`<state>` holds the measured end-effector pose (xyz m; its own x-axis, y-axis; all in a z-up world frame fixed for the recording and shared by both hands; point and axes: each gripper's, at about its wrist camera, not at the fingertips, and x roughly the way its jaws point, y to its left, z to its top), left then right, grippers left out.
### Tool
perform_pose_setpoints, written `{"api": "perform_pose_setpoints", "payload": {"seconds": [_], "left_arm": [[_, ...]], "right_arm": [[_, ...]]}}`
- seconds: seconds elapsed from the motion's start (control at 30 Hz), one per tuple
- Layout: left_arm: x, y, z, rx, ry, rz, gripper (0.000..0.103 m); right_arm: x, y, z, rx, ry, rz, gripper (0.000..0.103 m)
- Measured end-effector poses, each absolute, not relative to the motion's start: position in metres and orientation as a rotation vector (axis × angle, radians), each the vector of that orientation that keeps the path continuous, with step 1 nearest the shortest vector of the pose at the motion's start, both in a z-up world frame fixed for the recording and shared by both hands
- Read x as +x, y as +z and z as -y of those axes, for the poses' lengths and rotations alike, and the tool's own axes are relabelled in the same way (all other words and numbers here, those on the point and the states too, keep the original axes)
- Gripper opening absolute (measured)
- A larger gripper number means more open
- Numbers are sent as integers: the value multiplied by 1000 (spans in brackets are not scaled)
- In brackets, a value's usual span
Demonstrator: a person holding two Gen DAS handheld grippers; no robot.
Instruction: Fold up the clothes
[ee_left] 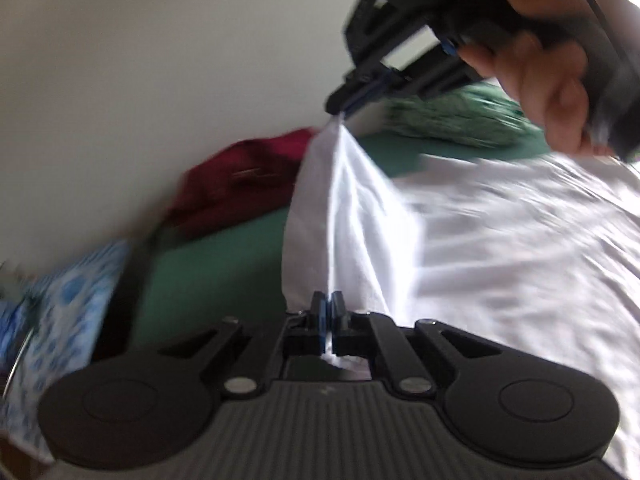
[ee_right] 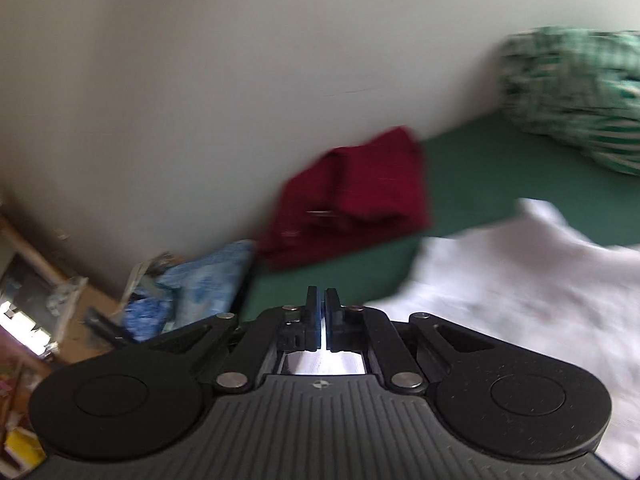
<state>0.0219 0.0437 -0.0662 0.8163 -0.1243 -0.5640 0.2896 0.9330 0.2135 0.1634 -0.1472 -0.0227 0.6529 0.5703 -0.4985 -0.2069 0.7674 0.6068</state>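
**With both claws pinched on one edge, the fold runs along that edge**

While the left gripper and right gripper each clamp the white garment, the held edge stretches taut between them. Its body trails rightward over the green surface; the right gripper sits farther out.

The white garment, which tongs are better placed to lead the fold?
Probably right: the right tongs pinch the white garment at a raised corner, while the left tongs grip its low near edge.
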Motion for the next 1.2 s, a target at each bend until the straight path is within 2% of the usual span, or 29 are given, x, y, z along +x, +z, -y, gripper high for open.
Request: {"api": "perform_pose_setpoints", "payload": {"seconds": [0.23, 0.37, 0.43, 0.5, 0.53, 0.6, 0.67, 0.8, 0.83, 0.93, 1.1, 1.2], "left_arm": [[48, -71, -134, 163, -2, -680, 2], [49, -89, -160, 102, 51, -762, 3], [47, -96, -163, 115, 71, -785, 3], [44, -100, -164, 173, 101, -787, 6], [41, -102, -165, 193, 116, -781, 14], [39, -98, -177, 195, 143, -775, 14], [39, -87, -192, 165, 163, -765, 14], [41, -57, -184, 146, 53, -671, 9], [48, -55, -174, 141, -2, -666, 11], [80, -65, -131, 128, -167, -700, 27], [135, -99, -70, 182, -270, -770, 27], [164, -116, -54, 206, -244, -785, 31]], "right_arm": [[227, -41, 14, 465, 645, -833, 2], [227, -70, -54, 373, 687, -889, 2], [227, -85, -79, 308, 698, -934, 5], [226, -97, -97, 252, 703, -984, 14], [223, -98, -94, 260, 696, -987, 16], [212, -94, -66, 320, 688, -931, 28], [200, -83, -19, 328, 625, -844, 35], [172, -77, 93, 239, 337, -751, 35], [165, -79, 119, 209, 255, -747, 34], [155, -91, 177, 129, 67, -778, 28], [153, -117, 228, 87, -59, -780, 28], [159, -123, 245, 73, -82, -729, 37]]}}
